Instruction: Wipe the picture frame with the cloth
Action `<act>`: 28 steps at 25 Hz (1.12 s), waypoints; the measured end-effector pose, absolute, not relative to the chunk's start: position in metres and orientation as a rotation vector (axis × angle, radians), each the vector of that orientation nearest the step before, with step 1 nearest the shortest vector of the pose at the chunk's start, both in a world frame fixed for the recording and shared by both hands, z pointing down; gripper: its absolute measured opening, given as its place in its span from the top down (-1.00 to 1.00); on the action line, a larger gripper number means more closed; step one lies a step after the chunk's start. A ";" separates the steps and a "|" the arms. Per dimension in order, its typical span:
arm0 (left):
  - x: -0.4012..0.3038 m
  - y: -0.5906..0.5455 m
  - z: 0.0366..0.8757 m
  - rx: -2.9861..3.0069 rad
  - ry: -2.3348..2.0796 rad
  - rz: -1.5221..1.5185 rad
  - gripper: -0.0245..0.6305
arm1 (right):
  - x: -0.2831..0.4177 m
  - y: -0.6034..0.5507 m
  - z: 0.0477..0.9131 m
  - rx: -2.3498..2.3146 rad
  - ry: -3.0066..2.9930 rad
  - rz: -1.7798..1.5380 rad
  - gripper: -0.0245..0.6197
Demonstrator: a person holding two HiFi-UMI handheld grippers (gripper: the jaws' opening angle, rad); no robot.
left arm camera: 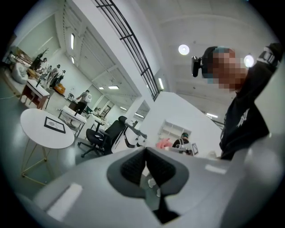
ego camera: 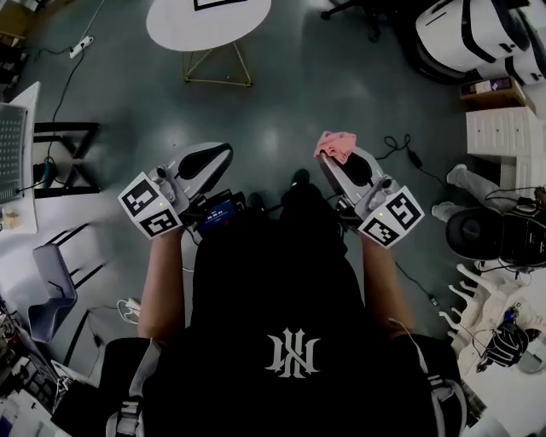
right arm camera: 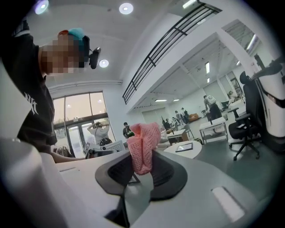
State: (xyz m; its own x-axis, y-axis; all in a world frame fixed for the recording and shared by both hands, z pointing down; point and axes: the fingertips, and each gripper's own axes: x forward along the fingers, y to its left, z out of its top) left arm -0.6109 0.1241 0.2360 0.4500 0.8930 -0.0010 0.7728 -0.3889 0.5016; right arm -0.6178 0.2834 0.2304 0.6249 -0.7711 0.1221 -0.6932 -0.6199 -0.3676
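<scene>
**A:** so what's in the tongs?

**B:** the right tongs (right arm camera: pixel 141 161) are clamped on a pink cloth (right arm camera: pixel 143 139), bunched up. The left tongs (left arm camera: pixel 145 156) are pinched together with nothing in them.

**A:** and the picture frame (ego camera: pixel 220 3)?

**B:** lying flat on the round white desk (ego camera: pixel 175 27), well ahead of both.

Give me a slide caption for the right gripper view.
Right gripper shut on a pink cloth; beyond it, a round white table bearing the picture frame.

Frame (left arm camera: pixel 54 124) on table (left arm camera: pixel 39 136), cloth (right arm camera: pixel 143 144) in right claw (right arm camera: pixel 141 169)
</scene>
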 end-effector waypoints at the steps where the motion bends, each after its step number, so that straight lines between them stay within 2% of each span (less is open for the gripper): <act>1: -0.603 0.126 0.239 2.279 1.385 0.380 0.92 | -0.608 0.283 0.232 -2.528 1.203 -0.398 0.67; 18: -0.387 0.217 0.231 2.502 1.083 0.397 0.92 | -0.363 0.355 0.234 -2.284 1.638 -0.481 0.67; 28: -0.314 0.215 0.244 2.573 0.798 0.400 0.92 | -0.268 0.380 0.255 -2.169 1.747 -0.541 0.67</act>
